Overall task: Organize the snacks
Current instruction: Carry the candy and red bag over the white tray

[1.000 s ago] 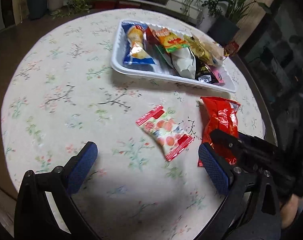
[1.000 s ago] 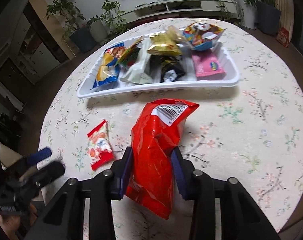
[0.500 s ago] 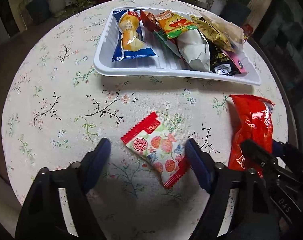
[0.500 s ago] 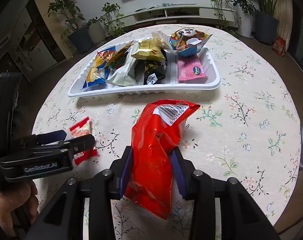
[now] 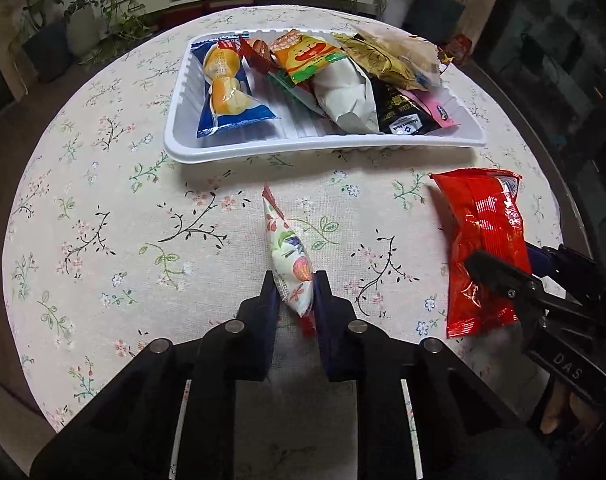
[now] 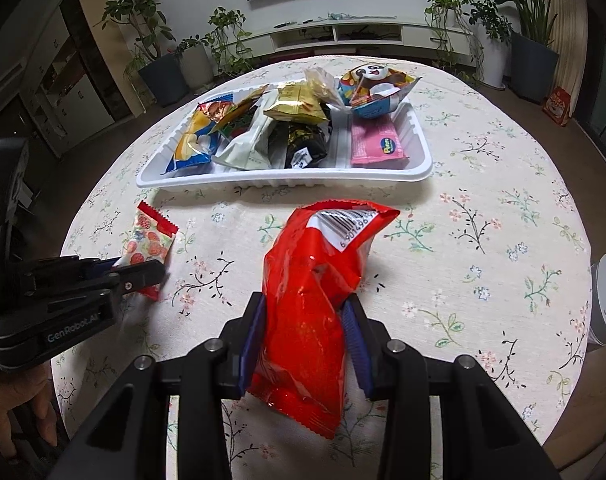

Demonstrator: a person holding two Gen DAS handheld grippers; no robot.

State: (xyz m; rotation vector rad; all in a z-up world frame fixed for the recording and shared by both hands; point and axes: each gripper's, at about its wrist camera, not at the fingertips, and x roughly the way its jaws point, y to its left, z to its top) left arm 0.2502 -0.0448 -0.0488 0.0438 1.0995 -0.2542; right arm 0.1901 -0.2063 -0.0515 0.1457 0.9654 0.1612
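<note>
Gathering loose snacks from a round table under a floral-print cloth (image 5: 103,216) into a white ribbed plastic tray (image 5: 231,152).

Item 1: small white sachet with fruit print and red crimped ends (image 5: 289,258), pinched edge-up between the narrow-set pads of the left gripper (image 5: 294,286), low over the cloth just short of the tray.

Item 2: crinkled red foil bag (image 6: 315,280), barcode label at its top, squeezed at mid-length by the right gripper (image 6: 303,320), jaws partly closed around it; lower end hanging near the table.

Step judged: both pickups made, transfer pending. Next move calls for lifting each packet over the tray's near rim into free space; the tray's left and centre look least crowded.

Legible writing: "GenRobot.AI" and "DAS" on the gripper bodies; barcode digits partly readable; packet brands too small to read.
</note>
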